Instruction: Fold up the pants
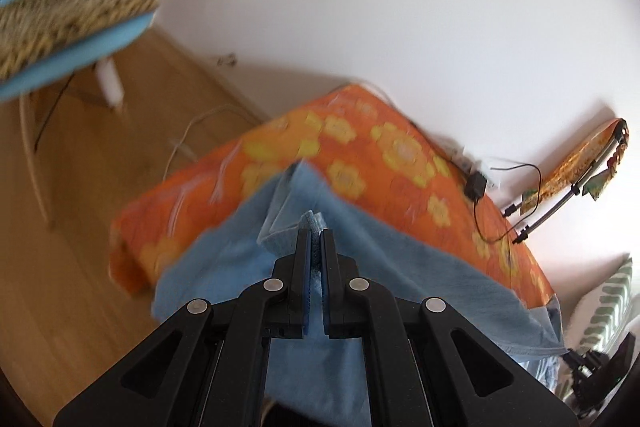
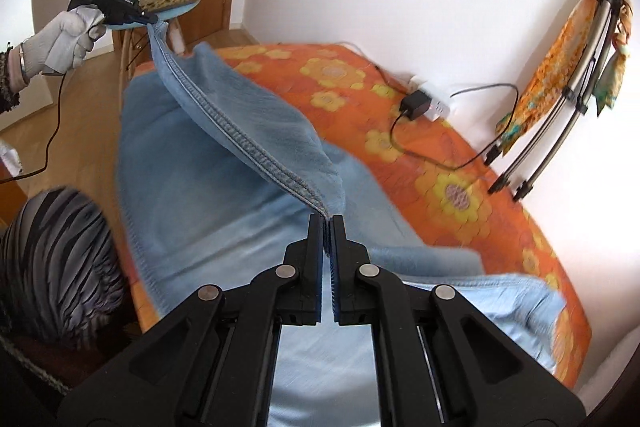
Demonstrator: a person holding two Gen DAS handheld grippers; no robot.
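Aloft, pants (image 2: 256, 115) between both grippers.

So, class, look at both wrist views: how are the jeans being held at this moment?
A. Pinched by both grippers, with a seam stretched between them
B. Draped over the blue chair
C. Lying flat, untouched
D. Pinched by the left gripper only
A: the left gripper and the right gripper each clamp denim, and the jeans have a stitched seam running taut between them above the orange floral bedspread.
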